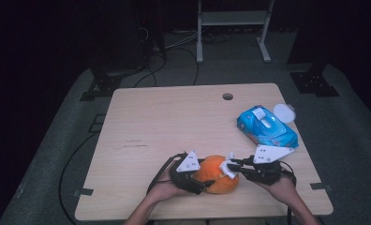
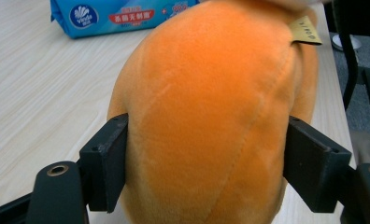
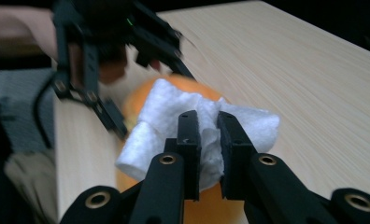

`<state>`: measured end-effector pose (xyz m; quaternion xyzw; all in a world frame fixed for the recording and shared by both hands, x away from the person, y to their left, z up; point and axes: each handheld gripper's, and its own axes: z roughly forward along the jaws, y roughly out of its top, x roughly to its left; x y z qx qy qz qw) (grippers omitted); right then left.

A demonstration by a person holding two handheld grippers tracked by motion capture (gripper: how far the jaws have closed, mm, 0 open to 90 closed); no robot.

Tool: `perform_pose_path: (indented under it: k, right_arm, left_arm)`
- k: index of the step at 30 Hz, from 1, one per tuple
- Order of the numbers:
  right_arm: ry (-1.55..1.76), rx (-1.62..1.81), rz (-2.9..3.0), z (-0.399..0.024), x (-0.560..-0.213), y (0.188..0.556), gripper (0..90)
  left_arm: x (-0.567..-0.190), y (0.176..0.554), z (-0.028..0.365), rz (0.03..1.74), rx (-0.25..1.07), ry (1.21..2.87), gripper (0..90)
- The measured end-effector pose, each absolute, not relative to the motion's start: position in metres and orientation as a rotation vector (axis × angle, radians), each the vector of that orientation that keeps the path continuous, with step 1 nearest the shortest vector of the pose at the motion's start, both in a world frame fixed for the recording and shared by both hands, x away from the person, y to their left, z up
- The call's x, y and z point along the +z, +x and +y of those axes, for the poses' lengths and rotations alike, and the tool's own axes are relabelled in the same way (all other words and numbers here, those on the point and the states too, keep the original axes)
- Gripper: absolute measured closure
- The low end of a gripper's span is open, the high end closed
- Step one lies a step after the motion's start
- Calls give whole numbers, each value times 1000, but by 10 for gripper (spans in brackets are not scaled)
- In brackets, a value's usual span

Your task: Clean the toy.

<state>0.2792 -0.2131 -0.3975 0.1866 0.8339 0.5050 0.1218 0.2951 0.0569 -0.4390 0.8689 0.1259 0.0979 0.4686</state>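
High view: orange plush toy [image 1: 215, 174] sits near the front edge of the wooden surface [image 1: 174, 122], btwn both hands. Left gripper [image 1: 193, 180] is at the toy's left side, right gripper [image 1: 230, 166] at its upper right w/ a white wipe [image 1: 229, 168] at the tip, touching the plush. A person's forearms come in from the bottom. Blue wet-wipe pack [image 1: 266, 127] lies toward the right edge of the surface, well apart from the toy, lid flap up; a small white round lid [image 1: 284, 112] is just beside the pack's far corner. Round cable hole [image 1: 227, 96] near the far edge.

Left gripper view: left gripper's fingers [image 2: 106, 163] are clamped on the plush toy [image 2: 211, 116], one pad pressing each flank, fabric bulging btwn them. A tan label [image 2: 307, 31] sticks out near the toy's top right. Blue pack [image 2: 122, 14] in the background on the surface.

Right gripper view: right gripper [image 3: 209, 140] has its fingers [image 3: 189, 140] nearly together, pinching the folded white wipe [image 3: 174, 116]; the wipe lies against the orange toy [image 3: 136, 100] below and behind it. Left gripper [image 3: 103, 56] shows farther off, blurred, at the toy's far side.
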Motion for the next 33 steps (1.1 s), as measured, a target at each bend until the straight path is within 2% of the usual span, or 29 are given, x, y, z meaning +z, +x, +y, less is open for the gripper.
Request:
perform_pose_path:
  k: [4,14,22,24,25,26,29,33]
  right_arm:
    - [502,1458,2458,-204,-397,279,799]
    - [556,1341,2472,-231,-403,275,799]
    - [479,1366,2459,-208,-392,273,797]
    - [474,1369,2470,-207,-393,274,798]
    - [475,1377,2489,-209,-397,274,798]
    - [475,1377,2489,-209,-397,274,798]
    - [489,1391,2483,-215,-399,272,798]
    - [491,1396,2483,-217,-400,272,798]
  left_arm:
    - [-439,296,60,311,227,2131,240]
    - [-441,303,66,360,172,2088,231]
    - [-436,294,52,303,260,2125,239]
    - [-436,296,56,318,217,2117,204]
    - [-435,298,57,336,190,2110,135]
    - [-435,299,58,352,172,2113,135]
    - [-434,306,58,438,65,2094,50]
    - [-432,314,66,493,-76,2051,56]
